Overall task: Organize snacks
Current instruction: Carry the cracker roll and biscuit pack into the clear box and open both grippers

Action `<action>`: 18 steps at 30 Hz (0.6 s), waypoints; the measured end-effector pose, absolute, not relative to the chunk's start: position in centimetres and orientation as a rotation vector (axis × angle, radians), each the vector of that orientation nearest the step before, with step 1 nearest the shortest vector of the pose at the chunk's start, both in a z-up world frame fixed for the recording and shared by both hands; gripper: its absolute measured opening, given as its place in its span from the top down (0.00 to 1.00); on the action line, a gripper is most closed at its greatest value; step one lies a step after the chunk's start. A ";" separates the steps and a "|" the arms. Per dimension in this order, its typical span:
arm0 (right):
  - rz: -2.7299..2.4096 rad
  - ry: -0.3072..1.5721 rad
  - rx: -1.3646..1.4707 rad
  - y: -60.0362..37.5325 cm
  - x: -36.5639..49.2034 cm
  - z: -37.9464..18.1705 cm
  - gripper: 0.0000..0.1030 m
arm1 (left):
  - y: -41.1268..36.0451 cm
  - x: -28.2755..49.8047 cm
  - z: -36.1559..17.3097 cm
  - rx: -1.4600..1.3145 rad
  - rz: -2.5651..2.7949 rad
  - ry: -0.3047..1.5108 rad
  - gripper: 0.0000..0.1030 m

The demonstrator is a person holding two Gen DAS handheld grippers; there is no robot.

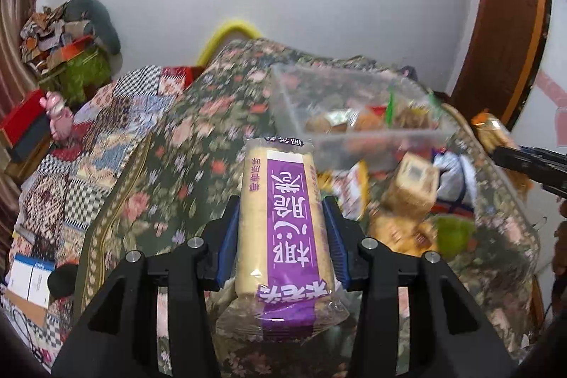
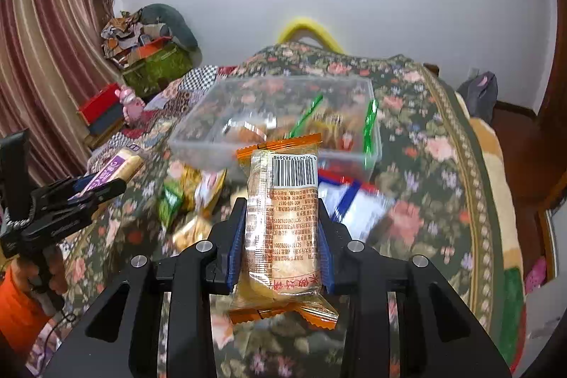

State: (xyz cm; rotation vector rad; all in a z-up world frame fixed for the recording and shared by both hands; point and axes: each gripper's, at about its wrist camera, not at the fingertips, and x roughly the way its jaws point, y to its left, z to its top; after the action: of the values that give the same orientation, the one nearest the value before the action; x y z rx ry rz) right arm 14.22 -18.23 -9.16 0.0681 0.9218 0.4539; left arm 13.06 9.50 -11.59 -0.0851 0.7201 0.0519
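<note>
My left gripper (image 1: 281, 211) is shut on a purple-labelled snack pack (image 1: 283, 211), held above the floral bedspread. My right gripper (image 2: 281, 215) is shut on an orange-edged snack pack (image 2: 283, 218) with a barcode. A clear plastic bin (image 1: 354, 116) with several snacks inside stands ahead of both grippers; it also shows in the right wrist view (image 2: 283, 116). Loose snack packs (image 1: 407, 201) lie in front of the bin. The left gripper (image 2: 88, 190) with its purple pack shows at the left of the right wrist view. The right gripper (image 1: 531, 165) shows at the right edge of the left wrist view.
A floral bedspread (image 2: 425, 147) covers the bed. A blue-and-white bag (image 2: 358, 204) lies near the bin. Red boxes (image 1: 24, 126) and a pink toy (image 1: 58, 116) sit at the left. A cluttered green box (image 2: 156, 66) stands by the curtain (image 2: 42, 59).
</note>
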 end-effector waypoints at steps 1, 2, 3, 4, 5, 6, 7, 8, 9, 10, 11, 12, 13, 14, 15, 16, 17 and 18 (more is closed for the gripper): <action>0.451 0.912 0.066 -18.1 14.6 -8.9 0.69 | 9.3 13.3 -11.2 -0.087 0.045 0.713 0.57; 0.451 0.905 0.066 -18.0 15.0 -8.7 0.69 | 9.2 13.6 -10.9 -0.088 0.038 0.706 0.57; 0.452 0.898 0.068 -17.9 15.6 -8.4 0.69 | 8.9 14.1 -10.5 -0.091 0.030 0.697 0.57; 0.452 0.893 0.069 -17.8 16.0 -8.3 0.69 | 8.8 14.4 -10.2 -0.093 0.026 0.693 0.57; 0.452 0.888 0.068 -17.7 16.4 -8.1 0.69 | 8.6 14.9 -9.8 -0.094 0.019 0.685 0.57; 0.450 0.882 0.067 -17.5 16.8 -7.9 0.69 | 8.5 15.2 -9.6 -0.096 0.015 0.680 0.57; 0.448 0.877 0.064 -17.3 17.3 -7.8 0.69 | 8.3 15.7 -9.4 -0.096 0.011 0.675 0.57; 0.448 0.874 0.062 -17.1 17.7 -7.7 0.69 | 8.2 16.2 -9.1 -0.095 0.007 0.670 0.57; 0.449 0.871 0.062 -16.9 18.2 -7.6 0.69 | 8.1 16.7 -8.9 -0.093 0.005 0.666 0.57; 0.451 0.868 0.059 -16.6 18.7 -7.5 0.69 | 8.0 17.2 -8.7 -0.093 0.000 0.663 0.57; 0.450 0.865 0.055 -16.4 19.2 -7.5 0.69 | 7.9 17.7 -8.6 -0.095 -0.005 0.662 0.57; 0.448 0.860 0.045 -16.1 19.9 -7.4 0.69 | 7.8 18.3 -8.4 -0.097 -0.010 0.661 0.57; 0.447 0.858 0.038 -15.8 20.3 -7.4 0.69 | 7.7 18.9 -8.3 -0.096 -0.012 0.661 0.57; 0.448 0.856 0.032 -15.5 20.8 -7.4 0.69 | 7.7 19.6 -8.2 -0.093 -0.015 0.660 0.57; 0.448 0.856 0.024 -15.1 21.4 -7.5 0.69 | 7.6 20.1 -8.1 -0.090 -0.016 0.659 0.57; 0.449 0.857 0.019 -14.9 21.8 -7.6 0.69 | 7.5 20.8 -8.0 -0.087 -0.017 0.660 0.57; 0.452 0.861 0.017 -14.6 22.2 -7.7 0.69 | 7.5 21.4 -8.0 -0.086 -0.016 0.660 0.57; 0.456 0.868 0.015 -14.3 22.9 -8.0 0.69 | 7.5 21.9 -8.0 -0.086 -0.017 0.661 0.57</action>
State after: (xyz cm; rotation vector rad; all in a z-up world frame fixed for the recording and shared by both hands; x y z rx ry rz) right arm 22.85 -14.26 -8.00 0.0154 0.8682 0.4558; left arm 21.87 7.53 -8.04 -0.0856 0.6611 -0.0167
